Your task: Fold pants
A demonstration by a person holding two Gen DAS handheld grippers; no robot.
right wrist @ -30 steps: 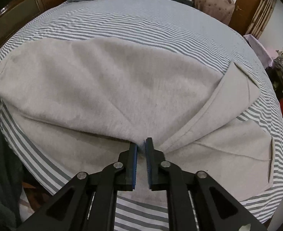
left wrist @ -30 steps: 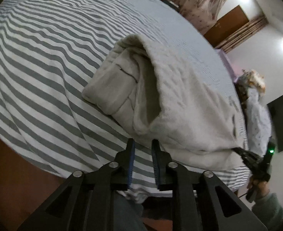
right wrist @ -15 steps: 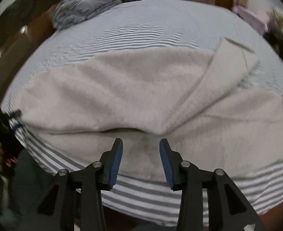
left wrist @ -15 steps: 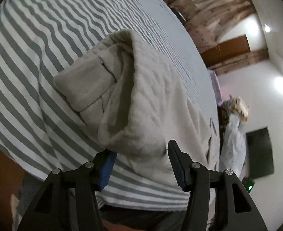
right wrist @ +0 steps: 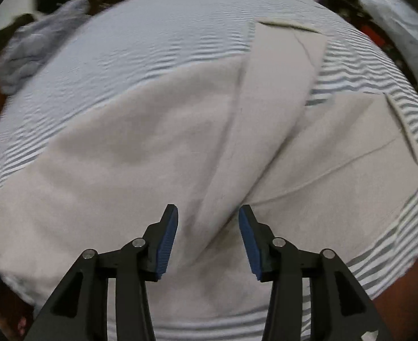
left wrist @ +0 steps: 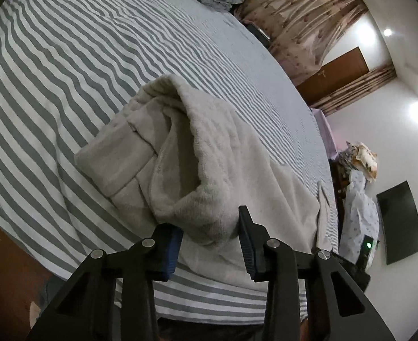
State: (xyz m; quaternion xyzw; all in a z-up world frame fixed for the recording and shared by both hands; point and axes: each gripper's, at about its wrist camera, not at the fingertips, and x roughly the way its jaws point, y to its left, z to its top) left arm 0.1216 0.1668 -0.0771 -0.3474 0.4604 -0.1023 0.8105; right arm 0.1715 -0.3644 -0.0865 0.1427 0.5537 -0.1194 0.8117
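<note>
Left wrist view: the cream fleece pants [left wrist: 223, 153] lie on the bed with the grey-and-white striped sheet [left wrist: 66, 56], near its front edge. Their waistband end gapes toward the camera, showing the fuzzy lining. The left gripper [left wrist: 209, 241] has its blue-padded fingers [left wrist: 170, 253] spread wide, a rolled fold of the waist sitting between them without being pinched.

Right wrist view: the pants [right wrist: 152, 142] spread flat across the striped sheet [right wrist: 166, 28], one leg folded diagonally over the other. The right gripper [right wrist: 208, 237] hangs just above the cloth, fingers [right wrist: 165, 248] apart, gripping nothing.
</note>
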